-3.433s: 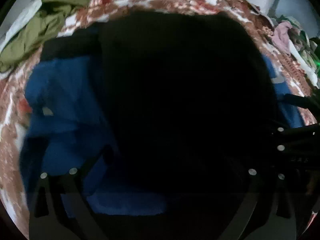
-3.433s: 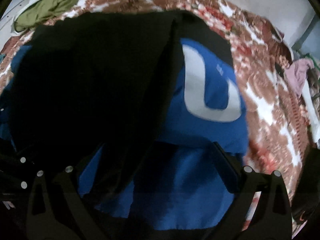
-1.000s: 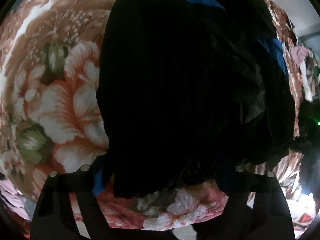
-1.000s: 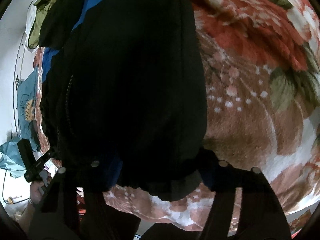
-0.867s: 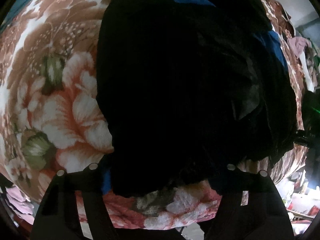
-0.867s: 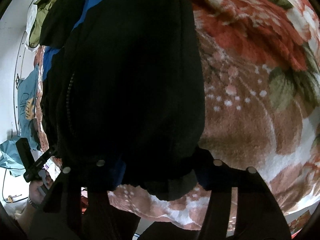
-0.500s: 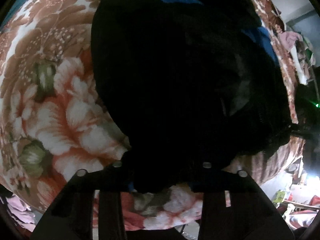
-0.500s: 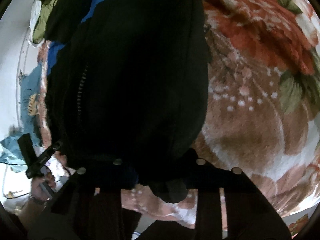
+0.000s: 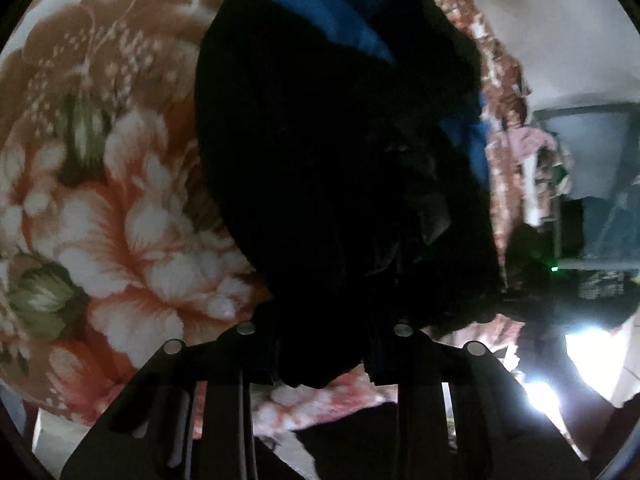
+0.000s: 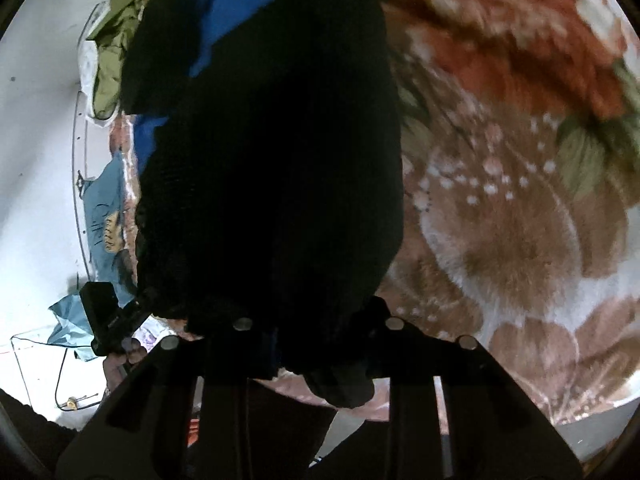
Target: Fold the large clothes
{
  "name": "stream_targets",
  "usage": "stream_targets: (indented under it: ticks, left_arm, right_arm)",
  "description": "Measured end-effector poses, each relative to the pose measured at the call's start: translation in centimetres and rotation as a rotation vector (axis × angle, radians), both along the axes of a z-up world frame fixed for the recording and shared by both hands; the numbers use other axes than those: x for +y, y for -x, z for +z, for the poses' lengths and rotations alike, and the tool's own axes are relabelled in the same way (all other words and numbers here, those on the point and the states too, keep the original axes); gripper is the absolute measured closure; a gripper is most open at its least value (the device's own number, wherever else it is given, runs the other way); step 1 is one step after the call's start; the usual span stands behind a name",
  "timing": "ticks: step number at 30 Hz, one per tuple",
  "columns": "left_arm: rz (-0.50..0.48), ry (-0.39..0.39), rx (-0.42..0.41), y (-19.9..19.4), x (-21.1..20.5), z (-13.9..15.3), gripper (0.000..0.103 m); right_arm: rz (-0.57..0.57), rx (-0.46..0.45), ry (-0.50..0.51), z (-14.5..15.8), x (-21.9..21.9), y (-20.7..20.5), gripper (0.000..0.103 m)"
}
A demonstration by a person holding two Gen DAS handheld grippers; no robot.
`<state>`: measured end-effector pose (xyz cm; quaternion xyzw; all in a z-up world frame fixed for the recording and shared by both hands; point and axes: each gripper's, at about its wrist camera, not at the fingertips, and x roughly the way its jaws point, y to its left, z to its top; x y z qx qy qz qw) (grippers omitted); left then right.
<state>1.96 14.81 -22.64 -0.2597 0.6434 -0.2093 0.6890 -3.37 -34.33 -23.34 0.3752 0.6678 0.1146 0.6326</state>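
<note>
A large black and blue garment (image 9: 332, 168) lies folded on the floral blanket (image 9: 120, 208). My left gripper (image 9: 324, 354) is shut on its near black edge. In the right wrist view the same garment (image 10: 272, 160) fills the middle, with blue cloth (image 10: 236, 12) showing at its far end. My right gripper (image 10: 320, 354) is shut on the near black edge, and a lump of black cloth hangs below the fingers. The left gripper (image 10: 116, 322) shows at the left in the right wrist view.
The floral blanket (image 10: 520, 220) covers the bed. An olive garment (image 10: 116, 48) and a light blue garment (image 10: 106, 208) lie beyond the bed's left side. A pile of pink and mixed clothes (image 9: 532, 160) sits at the right. The bed's near edge runs just below both grippers.
Both grippers have closed from wide open onto the garment's near black edge. The garment edge has bunched between the fingers and both views have shifted a little.
</note>
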Motion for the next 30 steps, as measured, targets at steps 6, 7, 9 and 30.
stream_targets:
  ticks: [6, 7, 9, 30]
  left_arm:
    - [0.005, 0.112, -0.067, -3.2, 0.6, 5.6, 0.078]
    - [0.0, 0.124, -0.079, -3.9, 0.7, 6.3, 0.078]
    - [-0.016, 0.138, -0.106, -5.7, 0.7, 8.0, 0.078]
    - [0.033, 0.127, -0.329, -23.5, -3.0, 17.4, 0.084]
  right_arm:
    - [-0.088, -0.055, -0.034, 4.6, -0.7, -1.9, 0.076]
    - [-0.108, -0.065, -0.03, 5.3, -0.9, -2.5, 0.076]
    - [-0.155, -0.092, -0.033, 6.9, -1.5, -3.4, 0.077]
    - [-0.146, -0.342, -0.121, 14.1, -5.0, -23.9, 0.079]
